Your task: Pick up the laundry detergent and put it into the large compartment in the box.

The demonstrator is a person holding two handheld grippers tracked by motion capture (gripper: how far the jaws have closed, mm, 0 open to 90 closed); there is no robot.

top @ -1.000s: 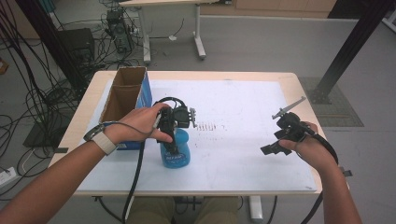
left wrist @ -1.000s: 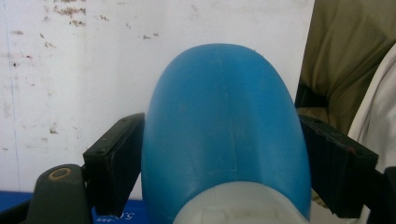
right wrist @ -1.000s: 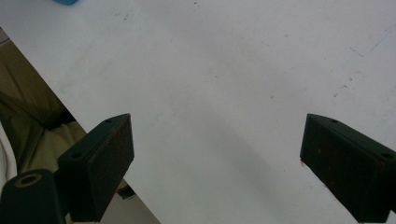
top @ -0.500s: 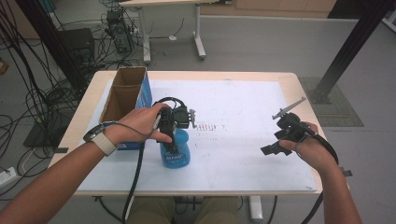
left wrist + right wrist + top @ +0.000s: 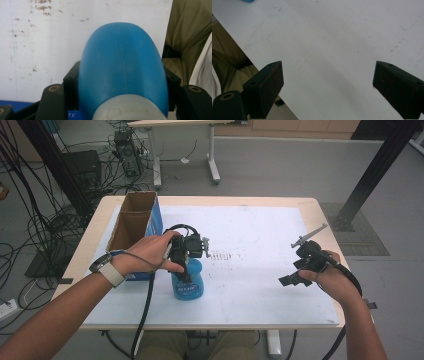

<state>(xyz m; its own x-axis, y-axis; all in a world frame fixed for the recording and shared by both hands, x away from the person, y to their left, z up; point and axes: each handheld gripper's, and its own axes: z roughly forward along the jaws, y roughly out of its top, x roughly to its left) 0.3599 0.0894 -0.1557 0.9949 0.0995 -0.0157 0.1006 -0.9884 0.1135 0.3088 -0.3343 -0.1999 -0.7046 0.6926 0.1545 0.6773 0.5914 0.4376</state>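
Unchanged since a second ago: left hand-held gripper (image 5: pixel 186 270) clamped around blue bottle (image 5: pixel 188 282) on counter (image 5: pixel 260 275); right hand-held gripper (image 5: pixel 329 92) spread, empty. Likely pre-lift pause.

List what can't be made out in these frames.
- Blue plastic bottle: its top is hidden by the left gripper in the high view; label print too small to read.
- Open brown cardboard box: contents hidden by its own walls.
- Blue bottle's base: hidden behind its body, left gripper view.
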